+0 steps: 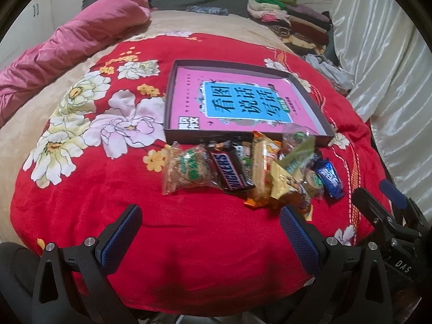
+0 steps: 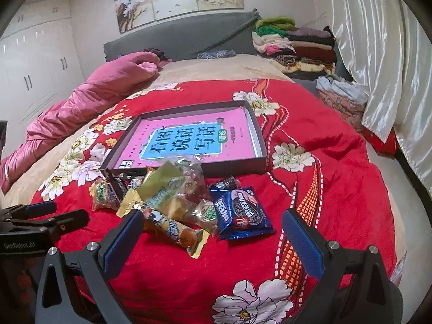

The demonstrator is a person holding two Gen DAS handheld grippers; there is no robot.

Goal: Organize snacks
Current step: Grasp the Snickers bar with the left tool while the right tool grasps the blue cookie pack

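A pile of wrapped snacks lies on the red flowered blanket in front of a shallow dark box (image 1: 172,132) (image 2: 237,168) with a pink book inside. In the left wrist view the pile holds a Snickers bar (image 1: 229,171), a clear rice-cake pack (image 1: 186,170), an orange pack (image 1: 263,162) and a blue Oreo pack (image 1: 330,179). In the right wrist view the Oreo pack (image 2: 240,213) and a long yellow bar (image 2: 172,230) lie nearest. My left gripper (image 1: 210,218) is open and empty, short of the pile. My right gripper (image 2: 213,226) is open and empty, just before the Oreo pack.
A pink quilt (image 1: 67,43) (image 2: 89,91) lies along the left of the bed. Folded clothes (image 1: 294,21) (image 2: 294,46) are stacked at the far right by the headboard. A white curtain (image 2: 378,54) hangs on the right. Each gripper shows in the other's view (image 1: 388,205) (image 2: 40,216).
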